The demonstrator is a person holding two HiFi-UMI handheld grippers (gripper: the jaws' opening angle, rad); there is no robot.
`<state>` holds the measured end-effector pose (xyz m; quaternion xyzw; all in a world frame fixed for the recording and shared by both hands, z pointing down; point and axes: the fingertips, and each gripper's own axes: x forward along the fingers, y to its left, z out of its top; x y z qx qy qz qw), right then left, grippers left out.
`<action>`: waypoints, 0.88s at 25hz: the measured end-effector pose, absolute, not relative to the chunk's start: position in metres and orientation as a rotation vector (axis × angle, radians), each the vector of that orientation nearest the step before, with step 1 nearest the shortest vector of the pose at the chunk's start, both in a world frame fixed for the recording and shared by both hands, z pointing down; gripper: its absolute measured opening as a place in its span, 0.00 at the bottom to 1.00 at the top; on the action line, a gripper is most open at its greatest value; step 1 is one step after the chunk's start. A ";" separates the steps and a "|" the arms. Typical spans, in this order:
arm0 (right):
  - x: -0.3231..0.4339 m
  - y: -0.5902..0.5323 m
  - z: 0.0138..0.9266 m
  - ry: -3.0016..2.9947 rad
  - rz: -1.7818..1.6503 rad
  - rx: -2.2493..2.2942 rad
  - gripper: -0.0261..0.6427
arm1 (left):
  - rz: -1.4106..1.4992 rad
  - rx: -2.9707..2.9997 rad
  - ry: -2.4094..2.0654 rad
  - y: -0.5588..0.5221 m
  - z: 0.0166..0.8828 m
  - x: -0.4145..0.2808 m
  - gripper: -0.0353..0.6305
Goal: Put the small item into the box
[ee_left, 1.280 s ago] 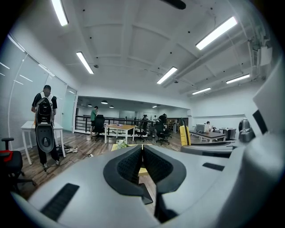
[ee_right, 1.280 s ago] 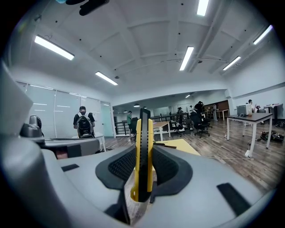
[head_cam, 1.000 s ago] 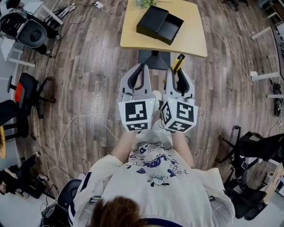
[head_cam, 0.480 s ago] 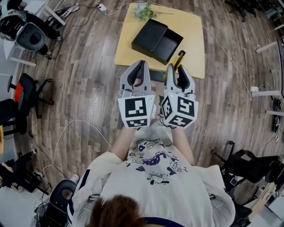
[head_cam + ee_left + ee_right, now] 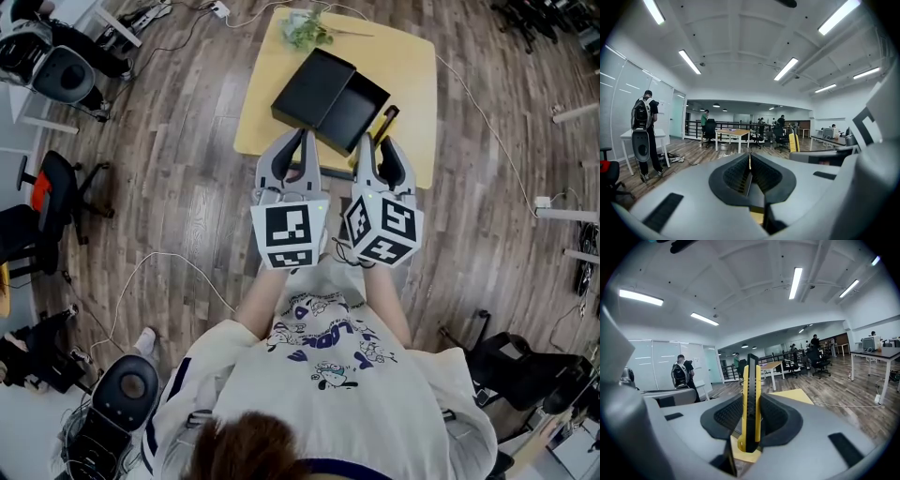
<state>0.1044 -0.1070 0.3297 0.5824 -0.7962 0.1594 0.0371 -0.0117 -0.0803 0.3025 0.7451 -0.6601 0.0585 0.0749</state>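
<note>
A black box (image 5: 359, 101) stands open on the yellow table (image 5: 413, 73), its lid (image 5: 313, 88) lying against its left side. My right gripper (image 5: 376, 142) is shut on a yellow and black utility knife (image 5: 385, 124), whose tip points toward the box's near right corner. In the right gripper view the utility knife (image 5: 751, 401) stands upright between the jaws of the right gripper (image 5: 751, 380). My left gripper (image 5: 301, 141) hovers at the table's near edge, just short of the lid. The left gripper (image 5: 749, 159) is shut with nothing in it.
A green sprig (image 5: 307, 29) lies at the table's far edge. Office chairs (image 5: 49, 202) and cables (image 5: 159, 272) are on the wooden floor at the left, more chairs (image 5: 521, 375) at the lower right. A person with a backpack (image 5: 644, 133) stands far off.
The table and box have come nearer in the head view. Both grippers now reach over the table's near edge, the knife still held in the right one.
</note>
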 end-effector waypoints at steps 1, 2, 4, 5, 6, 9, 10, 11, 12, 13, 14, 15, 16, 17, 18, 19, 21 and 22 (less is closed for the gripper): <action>0.104 -0.112 0.332 -2.439 0.505 1.788 0.23 | 0.181 2.231 -1.978 -0.085 0.304 -0.012 0.08; 0.104 -0.117 0.335 -2.434 0.523 1.787 0.23 | 0.186 2.225 -1.975 -0.091 0.307 -0.013 0.08; 0.104 -0.129 0.342 -2.421 0.555 1.785 0.23 | 0.196 2.214 -1.967 -0.104 0.312 -0.015 0.08; 0.104 -0.136 0.345 -2.413 0.571 1.785 0.23 | 0.201 2.209 -1.961 -0.111 0.316 -0.016 0.08; 0.103 -0.142 0.349 -2.404 0.586 1.786 0.23 | 0.208 2.206 -1.954 -0.118 0.318 -0.017 0.08; 0.104 -0.161 0.357 -2.373 0.623 1.801 0.23 | 0.222 2.211 -1.930 -0.139 0.325 -0.018 0.08; 0.104 -0.168 0.360 -2.364 0.635 1.806 0.23 | 0.224 2.214 -1.923 -0.146 0.326 -0.019 0.08; 0.104 -0.175 0.362 -2.356 0.648 1.811 0.23 | 0.225 2.218 -1.916 -0.154 0.327 -0.019 0.08; 0.103 -0.181 0.365 -2.347 0.662 1.816 0.23 | 0.225 2.221 -1.908 -0.162 0.328 -0.020 0.08; 0.103 -0.188 0.367 -2.336 0.676 1.821 0.23 | 0.224 2.225 -1.899 -0.170 0.329 -0.021 0.08; 0.103 -0.195 0.371 -2.323 0.690 1.826 0.23 | 0.223 2.228 -1.890 -0.179 0.331 -0.021 0.08; 0.104 -0.203 0.374 -2.308 0.705 1.831 0.23 | 0.225 2.230 -1.880 -0.187 0.333 -0.021 0.08; 0.103 -0.211 0.379 -2.294 0.723 1.834 0.23 | 0.229 2.231 -1.871 -0.196 0.335 -0.021 0.08; 0.103 -0.218 0.383 -2.278 0.744 1.835 0.23 | 0.237 2.231 -1.860 -0.204 0.339 -0.022 0.08; 0.103 -0.225 0.389 -2.262 0.764 1.836 0.23 | 0.246 2.229 -1.849 -0.212 0.342 -0.022 0.08; 0.103 -0.232 0.394 -2.244 0.784 1.837 0.23 | 0.256 2.227 -1.838 -0.219 0.347 -0.022 0.08; 0.103 -0.245 0.406 -2.206 0.823 1.839 0.23 | 0.276 2.223 -1.815 -0.234 0.355 -0.023 0.08; 0.103 -0.250 0.411 -2.186 0.844 1.839 0.23 | 0.285 2.221 -1.804 -0.240 0.358 -0.023 0.08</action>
